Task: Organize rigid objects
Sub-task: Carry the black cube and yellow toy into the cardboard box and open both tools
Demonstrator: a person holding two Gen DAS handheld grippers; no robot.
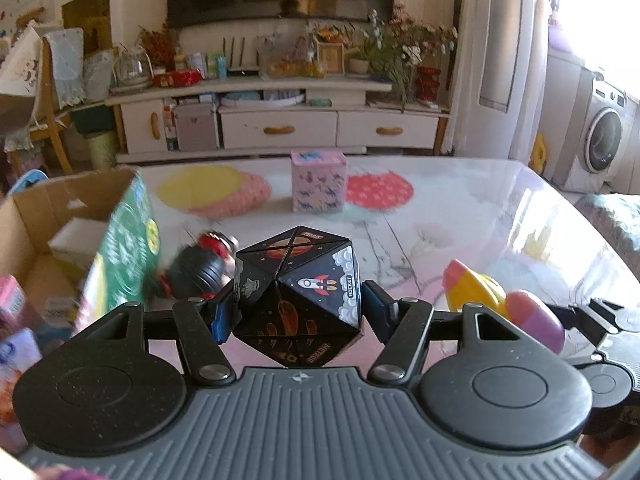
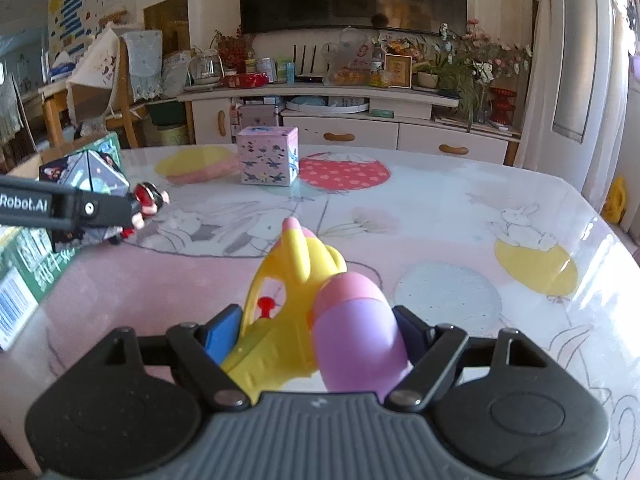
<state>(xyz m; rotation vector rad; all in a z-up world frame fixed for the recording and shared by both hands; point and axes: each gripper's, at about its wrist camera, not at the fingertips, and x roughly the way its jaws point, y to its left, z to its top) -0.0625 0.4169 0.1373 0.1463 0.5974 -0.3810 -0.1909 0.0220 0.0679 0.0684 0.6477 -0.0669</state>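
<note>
A: Grippers first. What is the left gripper (image 1: 298,308) doing?

B: It is squeezing a black many-sided puzzle block with rocket and planet pictures (image 1: 298,292). One blue pad presses each side. The block is up off the bench.

A: And the right gripper (image 2: 310,336)?

B: It is closed around a yellow plastic water gun with a pink and purple tank (image 2: 320,300). The pink tip points to the far side. The gun sits low over the bench (image 2: 460,208), but I cannot tell if it touches.

A: What does the bench look like?

B: It has a shiny cover with bunnies and balloons on it.

A: What else is there?

B: A pink cube box with little blue animal prints (image 2: 267,156) stands at the far side, in the middle, well apart from both grippers. On the left is an open brown cardboard box with a green printed side (image 1: 124,240). A white box lies inside it.

A: Anything near the block?

B: Yes. A blurry black and red toy (image 1: 200,268) sits just to its left, right beside the green side of the cardboard box. I cannot tell what kind of toy it is.
</note>
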